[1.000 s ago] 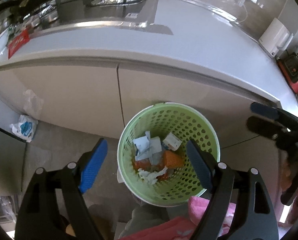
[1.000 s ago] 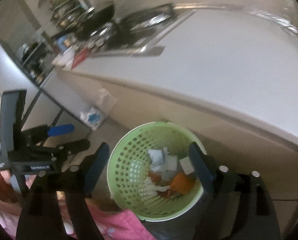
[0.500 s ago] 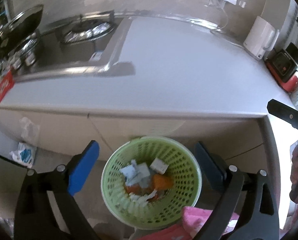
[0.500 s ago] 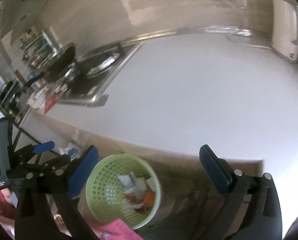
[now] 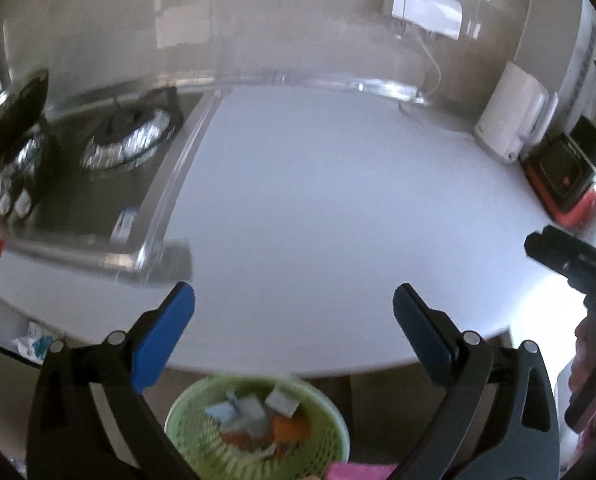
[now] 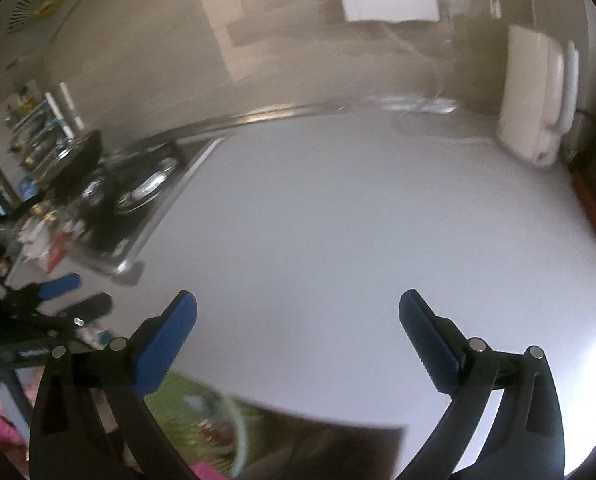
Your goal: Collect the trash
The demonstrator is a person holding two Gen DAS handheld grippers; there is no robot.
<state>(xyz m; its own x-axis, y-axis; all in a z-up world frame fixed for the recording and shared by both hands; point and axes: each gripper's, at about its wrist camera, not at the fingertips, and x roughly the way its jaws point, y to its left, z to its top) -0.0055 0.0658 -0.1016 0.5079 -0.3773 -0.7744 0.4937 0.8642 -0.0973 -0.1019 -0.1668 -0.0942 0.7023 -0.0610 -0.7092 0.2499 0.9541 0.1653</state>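
Observation:
A green mesh trash basket [image 5: 330, 416] stands on the floor below the counter's front edge, with white paper scraps [image 5: 253, 406] and orange wrappers [image 5: 289, 428] inside. It also shows blurred in the right wrist view [image 6: 185, 400]. My left gripper [image 5: 293, 316] is open and empty, raised above the basket over the counter edge. My right gripper [image 6: 298, 320] is open and empty over the white counter [image 6: 338, 220]. The right gripper also shows at the right edge of the left wrist view [image 5: 570, 256]. The left gripper also shows in the right wrist view [image 6: 69, 296].
A gas stove [image 5: 113, 152] with a dark pan [image 5: 13, 108] sits at the counter's left. A white appliance [image 5: 510, 116] and a red and black device [image 5: 566, 184] stand at the back right. A white bag [image 5: 31, 340] lies on the floor at left.
Both grippers have risen and tilted up from looking down into the basket to facing the counter. The basket has slid to the bottom of both views. Both stay open.

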